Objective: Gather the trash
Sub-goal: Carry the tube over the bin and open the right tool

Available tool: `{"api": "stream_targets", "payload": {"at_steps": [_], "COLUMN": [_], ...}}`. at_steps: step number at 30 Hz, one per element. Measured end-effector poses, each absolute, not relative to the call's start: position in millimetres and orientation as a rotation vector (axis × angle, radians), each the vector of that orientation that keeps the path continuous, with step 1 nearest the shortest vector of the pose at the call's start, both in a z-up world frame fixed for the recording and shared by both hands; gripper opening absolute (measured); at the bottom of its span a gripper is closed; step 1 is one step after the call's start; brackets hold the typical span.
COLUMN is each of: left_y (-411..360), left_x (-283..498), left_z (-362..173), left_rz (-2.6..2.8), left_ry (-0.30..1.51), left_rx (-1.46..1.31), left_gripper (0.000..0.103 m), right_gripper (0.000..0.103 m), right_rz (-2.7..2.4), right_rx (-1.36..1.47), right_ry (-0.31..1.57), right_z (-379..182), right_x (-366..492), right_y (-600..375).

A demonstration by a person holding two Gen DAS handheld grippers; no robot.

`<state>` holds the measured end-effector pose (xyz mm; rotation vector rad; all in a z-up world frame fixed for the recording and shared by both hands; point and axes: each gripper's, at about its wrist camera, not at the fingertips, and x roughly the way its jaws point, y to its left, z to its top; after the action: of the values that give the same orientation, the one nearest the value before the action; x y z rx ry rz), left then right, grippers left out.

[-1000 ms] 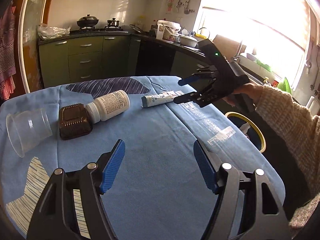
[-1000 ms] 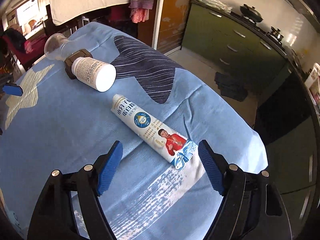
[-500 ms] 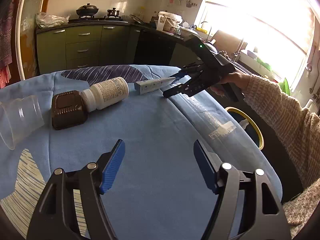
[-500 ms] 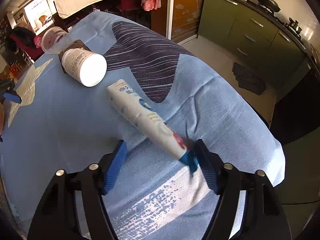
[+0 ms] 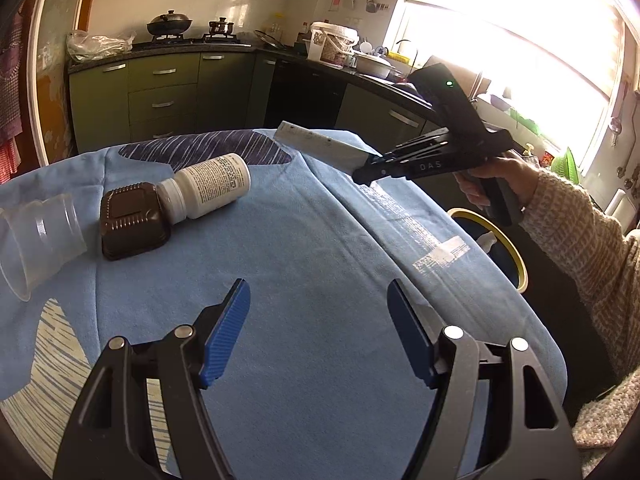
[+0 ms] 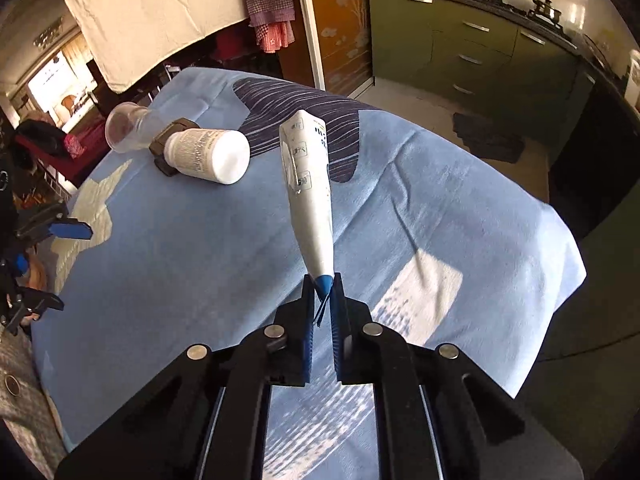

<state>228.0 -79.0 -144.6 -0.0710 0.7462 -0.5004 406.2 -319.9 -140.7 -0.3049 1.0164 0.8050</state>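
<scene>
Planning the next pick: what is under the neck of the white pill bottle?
The white pill bottle lies on its side with its neck resting on the brown lid. What lies beneath that lid is hidden; only the blue cloth shows around it.

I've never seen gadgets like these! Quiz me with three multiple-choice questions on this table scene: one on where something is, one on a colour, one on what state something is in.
1. Where is the white pill bottle?
A. Lying on the blue tablecloth with its neck against the brown container
B. Standing upright on the kitchen counter
C. Inside the clear plastic cup

2. What colour are the pads of the left gripper?
A. Red
B. Blue
C. Yellow

3. What is the state of the right gripper?
A. Wide open and empty
B. Shut on the cup
C. Shut on the tail end of the toothpaste tube, lifted off the cloth

Answers:
1 A: the bottle lies on its side touching the brown container.
2 B: both pads are plainly blue.
3 C: the pads pinch the tube's blue end, and the tube sticks out in the air.
</scene>
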Motion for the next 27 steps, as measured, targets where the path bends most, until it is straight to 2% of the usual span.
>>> {"api": "stream_targets", "payload": {"at_steps": [10, 19, 21, 22, 24, 27], "left_y": [-91.3, -108.2, -108.8, -108.5, -108.5, -108.3], "left_x": [212.8, 198.9, 198.9, 198.9, 199.6, 200.4], "left_z": [-137.8, -134.4, -135.1, -135.4, -136.0, -137.9], "left_rz": [-0.529, -0.562, -0.562, -0.561, -0.560, -0.557], "left_ry": [0.719, 0.691, 0.693, 0.693, 0.695, 0.702], "left_rx": [-0.027, 0.034, 0.036, 0.035, 0.035, 0.039], "left_gripper": [0.067, 0.068, 0.068, 0.068, 0.068, 0.068], "right_gripper": [0.009, 0.010, 0.014, 0.024, 0.038, 0.038], "right_rz": [0.542, 0.124, 0.058, 0.030, -0.004, -0.035], "right_rx": [-0.108, 0.052, 0.048, 0.044, 0.044, 0.058], "right_ry": [0.951, 1.077, 1.095, 1.097, 1.095, 1.070], "right_z": [-97.2, -142.0, -153.5, -158.0, -162.9, -159.4], "right_x": [279.5, 218.7, 218.1, 219.3, 219.3, 214.9], "right_y": [-427.7, -550.1, -562.9, -567.4, -578.5, -584.9]}}
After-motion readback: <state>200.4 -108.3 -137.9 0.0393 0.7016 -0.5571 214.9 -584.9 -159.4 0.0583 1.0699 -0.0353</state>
